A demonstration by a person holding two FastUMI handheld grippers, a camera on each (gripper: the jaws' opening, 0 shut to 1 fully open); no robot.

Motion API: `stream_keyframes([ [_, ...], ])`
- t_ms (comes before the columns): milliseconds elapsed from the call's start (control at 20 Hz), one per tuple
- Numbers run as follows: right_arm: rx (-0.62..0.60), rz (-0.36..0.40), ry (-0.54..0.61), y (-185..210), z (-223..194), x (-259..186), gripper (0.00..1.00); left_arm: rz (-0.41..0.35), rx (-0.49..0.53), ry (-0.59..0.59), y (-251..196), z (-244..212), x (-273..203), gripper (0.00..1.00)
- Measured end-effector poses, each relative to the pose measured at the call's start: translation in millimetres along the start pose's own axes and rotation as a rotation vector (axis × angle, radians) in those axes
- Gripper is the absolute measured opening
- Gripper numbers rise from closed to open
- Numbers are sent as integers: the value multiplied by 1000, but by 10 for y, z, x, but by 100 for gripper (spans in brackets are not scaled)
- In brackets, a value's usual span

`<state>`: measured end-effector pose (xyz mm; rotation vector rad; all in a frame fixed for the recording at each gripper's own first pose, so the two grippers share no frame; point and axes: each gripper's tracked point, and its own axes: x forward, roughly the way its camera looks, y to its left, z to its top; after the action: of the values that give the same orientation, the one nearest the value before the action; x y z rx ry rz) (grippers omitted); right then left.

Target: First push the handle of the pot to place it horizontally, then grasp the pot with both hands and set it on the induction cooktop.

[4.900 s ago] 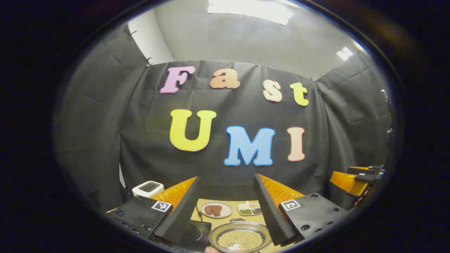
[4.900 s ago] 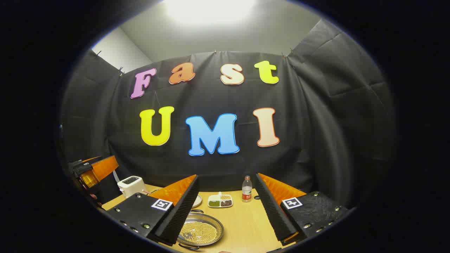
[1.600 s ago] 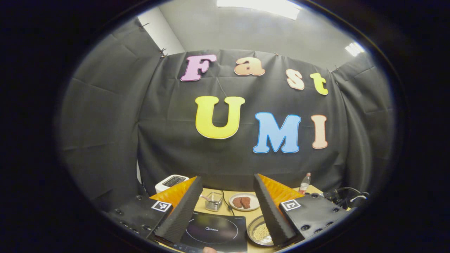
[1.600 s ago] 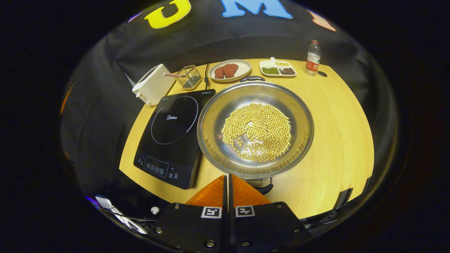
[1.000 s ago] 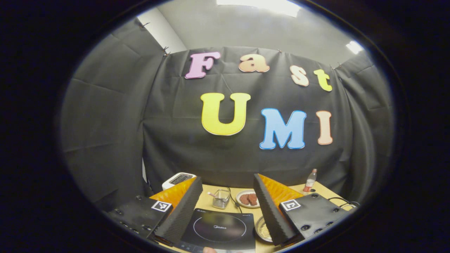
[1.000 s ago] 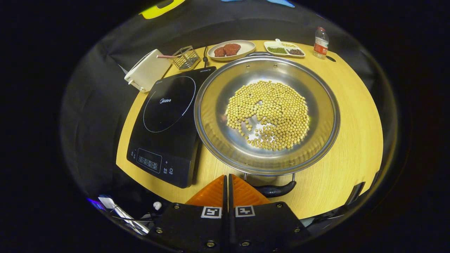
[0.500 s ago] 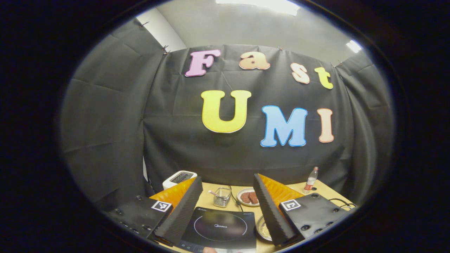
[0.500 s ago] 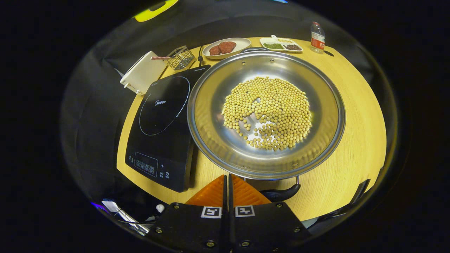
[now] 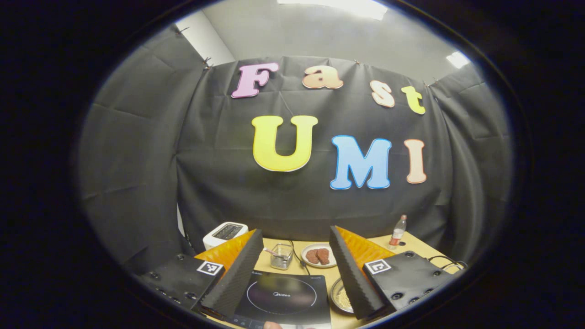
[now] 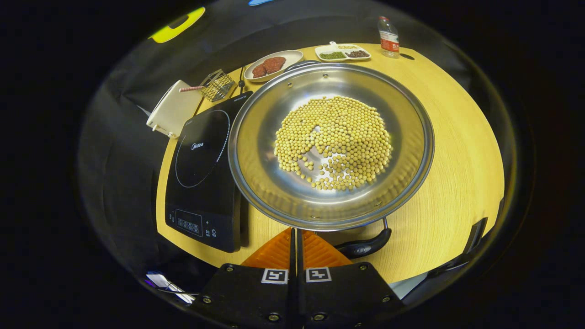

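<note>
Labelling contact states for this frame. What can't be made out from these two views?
- Right gripper view: whether the shut right hand-held gripper touches the black near handle of the round steel pot of yellow beans; the pot rim hides its tips.
- Right gripper view: the far handle, mostly behind the rim.
- Left gripper view: most of the pot, behind a finger of the open left hand-held gripper.
- Left gripper view: the black induction cooktop controls, cut off by the edge.

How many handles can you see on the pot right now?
2: the near handle sits by the shut right gripper; the far handle peeks over the pot's back rim.
</note>
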<state>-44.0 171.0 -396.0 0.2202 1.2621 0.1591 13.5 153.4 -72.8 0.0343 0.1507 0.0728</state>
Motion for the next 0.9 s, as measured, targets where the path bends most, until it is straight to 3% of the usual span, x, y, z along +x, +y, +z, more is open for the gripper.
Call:
stream_keyframes([
  [350,109,-7,-18,-139,34,-32,0,-67,7,0,-52,-7,25,99],
  [900,172,-55,-46,-485,36,-120,0,-145,13,25,-336,-97,11,99],
])
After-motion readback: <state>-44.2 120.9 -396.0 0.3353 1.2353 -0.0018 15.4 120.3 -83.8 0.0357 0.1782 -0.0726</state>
